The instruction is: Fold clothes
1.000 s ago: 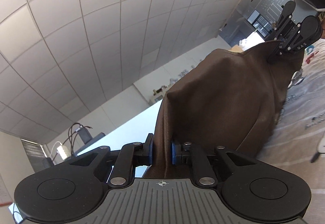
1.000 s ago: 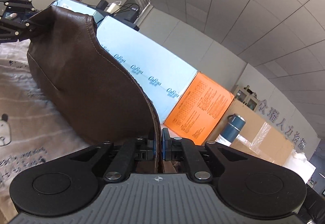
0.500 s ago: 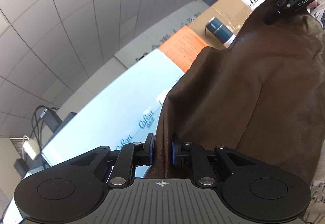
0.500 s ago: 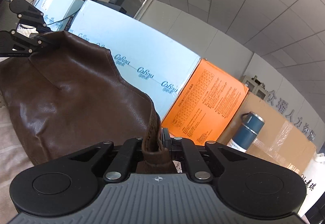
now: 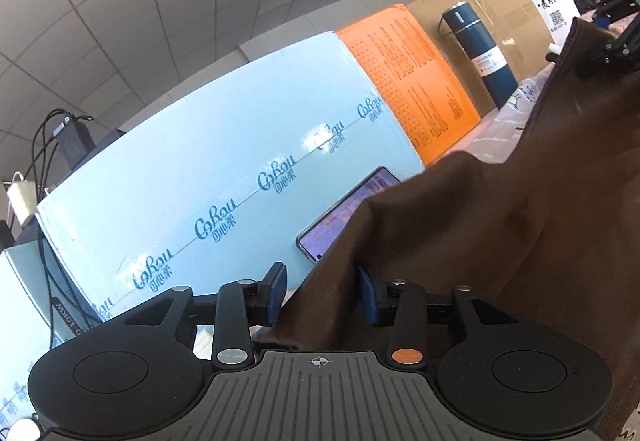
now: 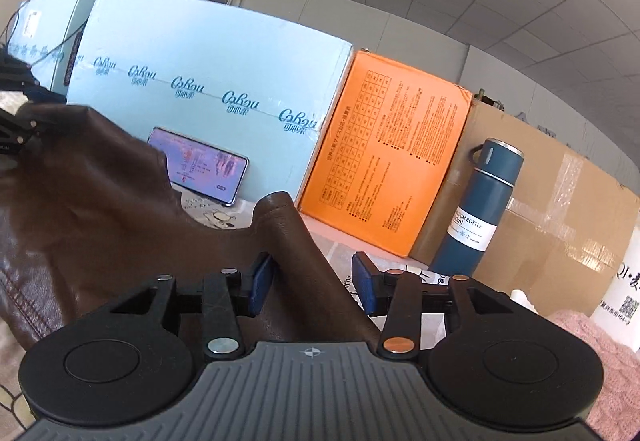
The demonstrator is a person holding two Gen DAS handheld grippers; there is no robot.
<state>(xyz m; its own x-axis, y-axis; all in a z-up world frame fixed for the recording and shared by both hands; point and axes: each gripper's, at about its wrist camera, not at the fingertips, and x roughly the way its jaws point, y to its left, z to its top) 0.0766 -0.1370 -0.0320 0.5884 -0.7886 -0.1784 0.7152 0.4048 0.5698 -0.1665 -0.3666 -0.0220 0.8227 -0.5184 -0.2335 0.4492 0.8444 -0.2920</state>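
A brown leather garment [image 5: 500, 233] lies slumped in front of both grippers; it also shows in the right wrist view [image 6: 100, 209]. My left gripper [image 5: 322, 295] is open, its blue pads apart, with a fold of the garment standing loose between them. My right gripper [image 6: 312, 283] is open too, with a raised corner of the garment between its pads. The right gripper shows at the far right of the left wrist view [image 5: 612, 49], still by the garment's edge.
A light blue box [image 6: 208, 97], an orange box [image 6: 384, 161] and a cardboard box [image 6: 560, 209] stand along the back. A phone [image 6: 200, 165] leans on the blue box. A dark blue bottle [image 6: 480, 217] stands by the cardboard. A pink knit [image 6: 600, 361] lies at right.
Both grippers came down from holding the garment up high and have opened; the garment dropped and now lies slack between the open pads.
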